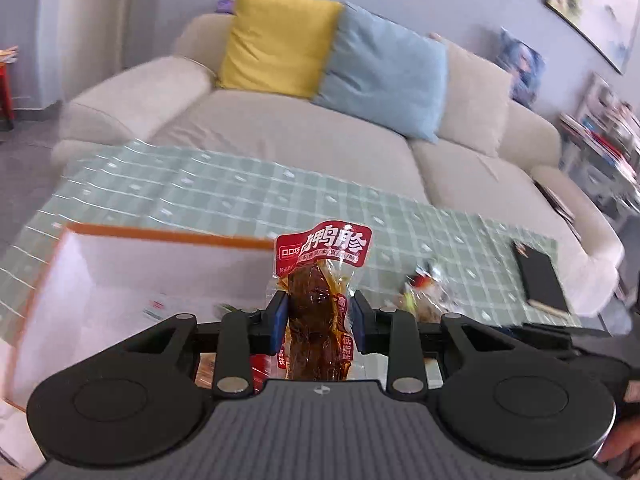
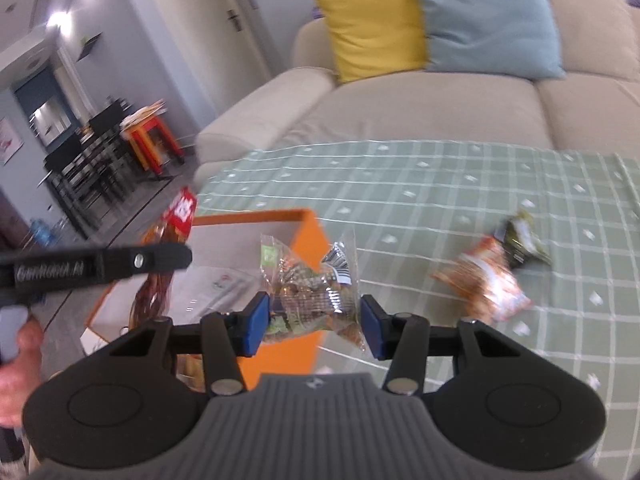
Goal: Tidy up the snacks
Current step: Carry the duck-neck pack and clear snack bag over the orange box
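Observation:
My left gripper [image 1: 320, 320] is shut on a clear packet of dark brown meat with a red label [image 1: 324, 248], held upright above the near edge of a white box with an orange rim [image 1: 160, 235]. My right gripper [image 2: 314, 326] is shut on a crinkly clear bag of brownish snacks [image 2: 312, 292], lifted over the orange box's corner [image 2: 308, 236]. The right wrist view also shows the left gripper [image 2: 176, 258] from the side, with its red-labelled packet [image 2: 183, 209] above the box. An orange packet [image 2: 488, 284] and a dark green packet [image 2: 520, 240] lie loose on the table.
The table wears a green checked cloth [image 1: 280, 192]. A black notebook [image 1: 540, 280] lies at its right end, with loose snacks [image 1: 424, 292] nearby. A beige sofa [image 1: 300, 136] with yellow and blue cushions stands behind. A person's hand [image 2: 16, 360] holds the left gripper.

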Motion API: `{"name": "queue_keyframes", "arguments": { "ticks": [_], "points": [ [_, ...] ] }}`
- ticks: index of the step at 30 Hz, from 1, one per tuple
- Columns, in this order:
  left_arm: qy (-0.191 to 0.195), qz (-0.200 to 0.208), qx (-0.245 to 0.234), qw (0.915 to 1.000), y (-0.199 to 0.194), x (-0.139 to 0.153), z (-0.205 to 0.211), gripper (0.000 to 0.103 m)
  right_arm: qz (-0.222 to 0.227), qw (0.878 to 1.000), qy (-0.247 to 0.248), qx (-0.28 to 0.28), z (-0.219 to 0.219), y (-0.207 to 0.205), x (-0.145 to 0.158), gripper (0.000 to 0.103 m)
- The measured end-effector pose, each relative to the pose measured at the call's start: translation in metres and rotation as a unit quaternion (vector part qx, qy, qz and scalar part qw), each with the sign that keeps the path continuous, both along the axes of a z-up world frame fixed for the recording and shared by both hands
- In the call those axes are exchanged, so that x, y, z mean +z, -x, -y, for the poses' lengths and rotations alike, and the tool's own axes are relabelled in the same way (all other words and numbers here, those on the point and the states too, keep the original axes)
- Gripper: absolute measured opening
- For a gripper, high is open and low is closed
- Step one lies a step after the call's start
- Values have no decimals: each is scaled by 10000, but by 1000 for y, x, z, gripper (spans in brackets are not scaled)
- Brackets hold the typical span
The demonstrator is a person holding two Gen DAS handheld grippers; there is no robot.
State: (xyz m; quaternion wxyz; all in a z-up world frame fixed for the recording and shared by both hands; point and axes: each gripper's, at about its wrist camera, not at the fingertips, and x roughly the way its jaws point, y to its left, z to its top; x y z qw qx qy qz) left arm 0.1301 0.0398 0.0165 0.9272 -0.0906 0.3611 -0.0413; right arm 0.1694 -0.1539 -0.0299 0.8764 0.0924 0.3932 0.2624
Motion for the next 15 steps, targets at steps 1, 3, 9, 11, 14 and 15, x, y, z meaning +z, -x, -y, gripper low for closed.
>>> {"name": "queue_keyframes", "arguments": {
  "ticks": [1,3,9,11,14,15],
  "points": [
    [-45,-8,92,9999,-2,2,-10,36,35,9999,37,106,-12,-2,4,47],
    [-182,-84,258,9995,-7,3,-29,36,83,9994,131,325,-36,-8,9,47],
    [-368,-501,277,9977,-31,-14,-75,36,212,9917,716,1045,-108,-27,13,47],
    [-564,-626,343,9959,-39,-26,-85,36,163,9875,936,1259,-133,-36,7,47],
    [-662,-896,384,9930,-52,-45,-99,36,33,9822,1219,1430,-157,-47,-7,47],
    [-708,-992,388,9918,-57,-52,-103,36,-15,9804,1311,1469,-164,-50,-12,47]
  ]
}}
